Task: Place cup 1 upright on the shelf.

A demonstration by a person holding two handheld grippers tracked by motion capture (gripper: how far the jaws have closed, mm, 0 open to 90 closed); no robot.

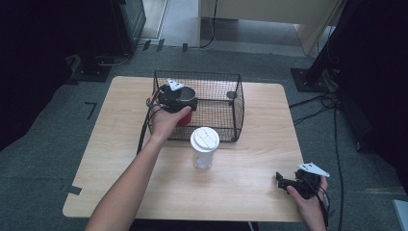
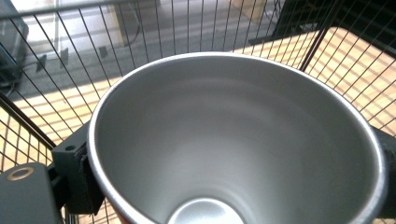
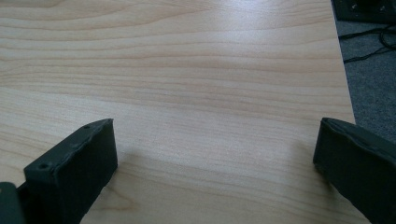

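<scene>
A: Where's the metal cup right now?

B: The metal cup sits left of centre in the high view, held by the left gripper over the left end of the black wire basket. Its red outside shows just under the person's left hand. In the left gripper view the cup's silver inside fills most of the frame, with basket wires across the top.

A: And the jaws?

B: The left pair is clamped on the cup's wall, one black jaw pressed against the rim at lower left of that view. The right gripper rests low at the lower right of the wooden table, held in the right hand; its jaws stand wide apart with bare wood between them.

A: Anything else on the table?

B: A clear tumbler with a white lid stands upright at centre frame, just in front of the basket, apart from both grippers
</scene>
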